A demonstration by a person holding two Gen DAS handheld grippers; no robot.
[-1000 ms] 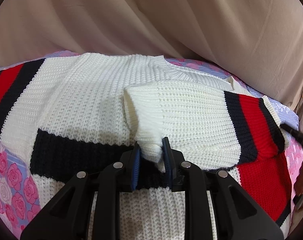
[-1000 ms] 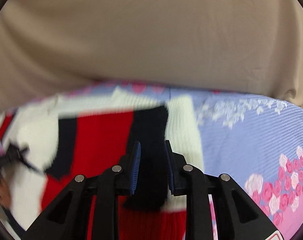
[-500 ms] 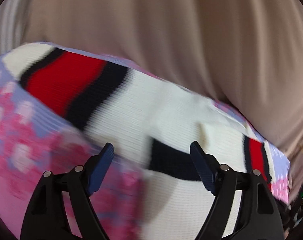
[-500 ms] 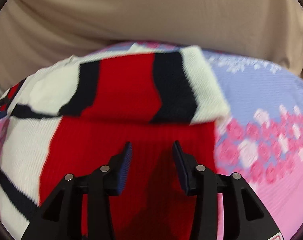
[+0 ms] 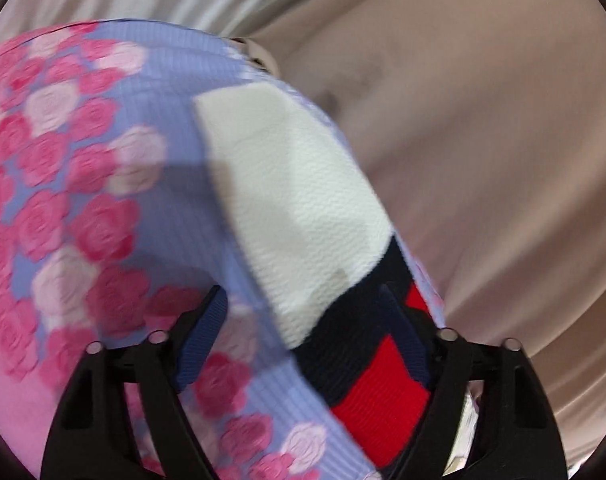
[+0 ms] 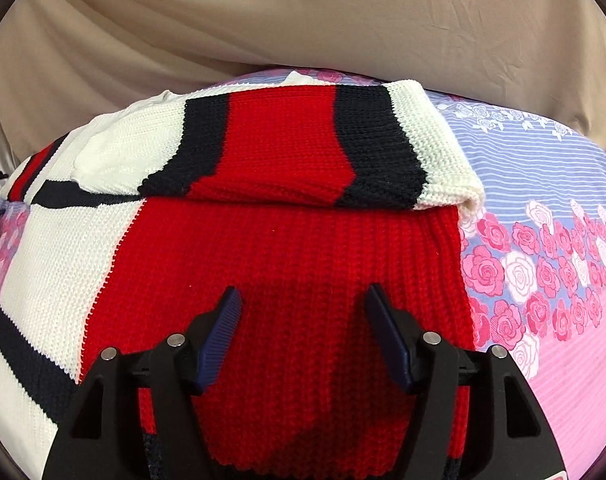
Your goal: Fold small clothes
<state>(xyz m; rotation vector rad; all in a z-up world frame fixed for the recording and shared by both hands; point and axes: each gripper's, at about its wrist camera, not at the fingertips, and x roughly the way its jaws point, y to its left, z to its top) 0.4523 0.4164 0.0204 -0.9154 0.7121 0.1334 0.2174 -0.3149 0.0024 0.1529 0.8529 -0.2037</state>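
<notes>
R gripper (image 6: 301, 334) jaws just widened, nothing clamped, above red panel of knit sweater (image 6: 303, 264) on floral sheet (image 6: 551, 248); sleeve (image 6: 303, 144) folded across far part. L gripper (image 5: 303, 338) jaws just narrowed, not gripping, over other sleeve (image 5: 303, 208).

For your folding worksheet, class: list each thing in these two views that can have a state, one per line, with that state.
Sweater: lying flat on the sheet, not held.
Right sleeve: folded across the chest, resting on the body.
Left sleeve: spread out on the sheet, unfolded.
Sheet: spread under the sweater.
Left claw: open, jaws just been closing, over the left sleeve, blurred.
Right claw: open, jaws just been opening, nothing gripped, over the red panel.
</notes>
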